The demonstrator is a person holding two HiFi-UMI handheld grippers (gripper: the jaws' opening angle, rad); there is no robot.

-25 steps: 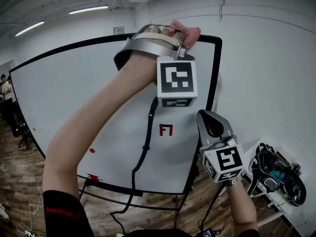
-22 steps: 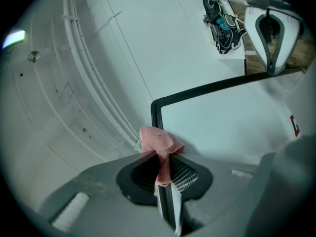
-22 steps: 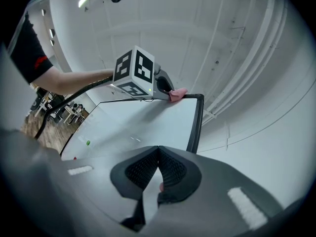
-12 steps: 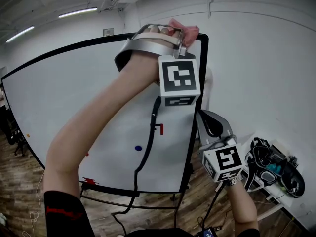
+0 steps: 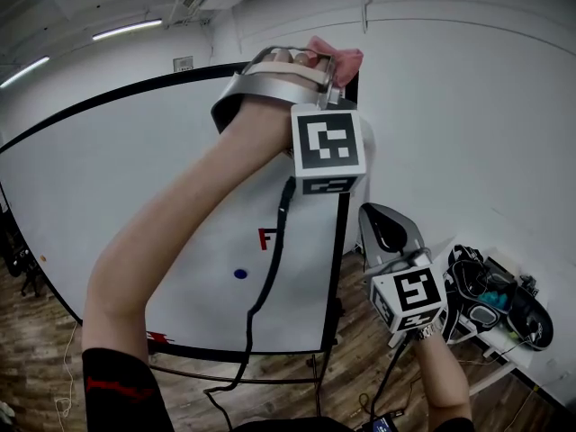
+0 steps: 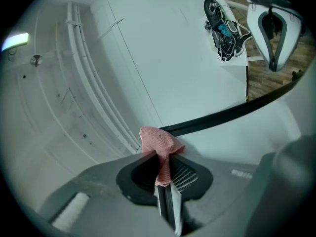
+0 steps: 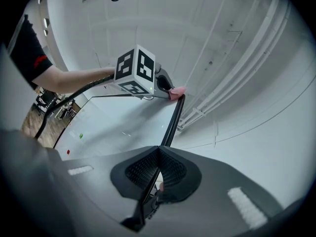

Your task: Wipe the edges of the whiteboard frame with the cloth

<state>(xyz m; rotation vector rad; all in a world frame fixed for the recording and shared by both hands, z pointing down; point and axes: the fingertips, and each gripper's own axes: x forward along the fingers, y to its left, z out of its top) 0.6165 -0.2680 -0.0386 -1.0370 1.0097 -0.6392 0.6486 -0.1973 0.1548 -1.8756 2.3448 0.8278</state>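
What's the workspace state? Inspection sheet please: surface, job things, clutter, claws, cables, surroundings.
Surface: whiteboard mostly blank; red mark, blue dot.
Job's things: pink cloth at the top right corner of the black frame.
Clutter: black gear heaped at right.
Grippers: left claw shut on the cloth; right claw shut, nothing seen in it, beside the frame's right edge.
Cables: black cable hangs from the left claw.
Surroundings: white wall, wood floor, ceiling lights.
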